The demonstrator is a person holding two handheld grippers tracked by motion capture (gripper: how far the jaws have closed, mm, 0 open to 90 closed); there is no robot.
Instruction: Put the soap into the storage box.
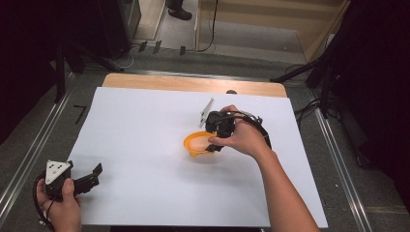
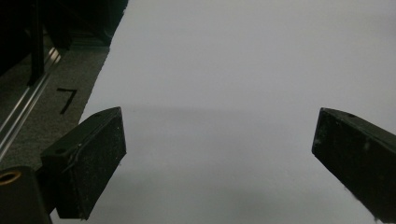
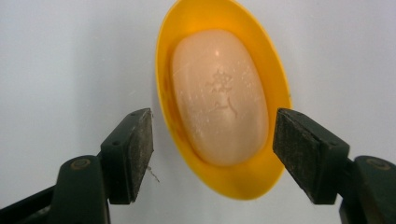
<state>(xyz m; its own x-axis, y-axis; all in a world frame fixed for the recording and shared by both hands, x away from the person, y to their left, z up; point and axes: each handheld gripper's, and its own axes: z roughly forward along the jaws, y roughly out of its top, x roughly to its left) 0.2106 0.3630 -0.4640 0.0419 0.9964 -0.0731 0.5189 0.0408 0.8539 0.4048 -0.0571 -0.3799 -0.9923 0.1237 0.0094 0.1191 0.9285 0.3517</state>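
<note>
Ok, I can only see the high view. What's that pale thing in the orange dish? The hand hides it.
Observer: It's a bar of soap, pale peach, lying flat in the dish. The right gripper view looks straight down on it.
Child: Is the gripper squeezing it?
Observer: No. The right gripper is open, one jaw on each side of the dish, and I see a gap between each pad and the rim.
Child: Does the soap have anything on it?
Observer: Yes, a small mark is stamped on its top; I can't read it.
Child: And the other gripper?
Observer: The left gripper is open too, with plain white sheet between its jaws.
</note>
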